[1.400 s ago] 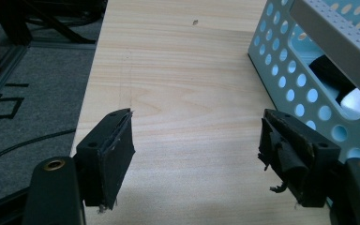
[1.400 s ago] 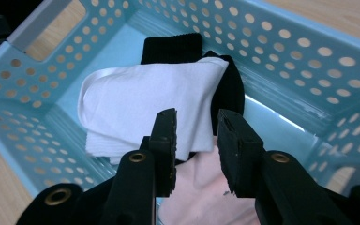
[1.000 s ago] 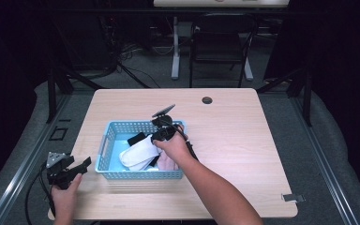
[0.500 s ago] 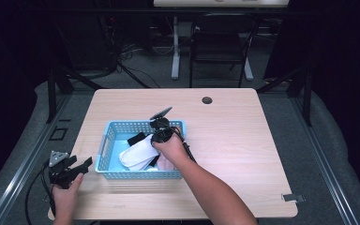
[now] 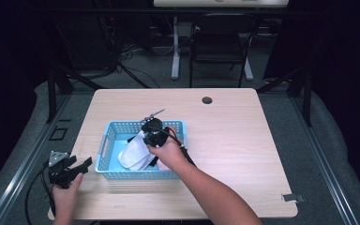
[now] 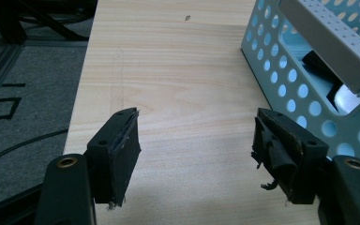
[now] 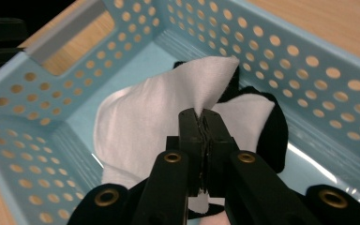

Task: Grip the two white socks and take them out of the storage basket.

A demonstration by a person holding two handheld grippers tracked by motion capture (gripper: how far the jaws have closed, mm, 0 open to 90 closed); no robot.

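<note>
Pinching white sock [image 7: 168,117], right gripper [image 7: 205,123], inside blue basket [image 7: 281,51]

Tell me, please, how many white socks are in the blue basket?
2 visible: one white sock pinched by the right gripper, another lying beneath it among black socks in the blue basket. More may be hidden.

1. Light wooden table [image 5: 243,154] with rounded corners, standing on grey carpet [image 5: 328,154].
2. Small round black grommet hole [image 5: 207,100] near the far edge of the table, right of its middle.
3. Strip of tape [image 5: 292,198] stuck by the near right corner of the table.
4. Black folding chair [image 5: 221,42] beyond the far edge, beside a white stand leg [image 5: 175,51].
5. Loose black cables [image 5: 131,70] across the floor off the far left corner.
6. Dark metal frame rails [image 5: 23,164] along both sides.
7. Dim, black surroundings.
</note>
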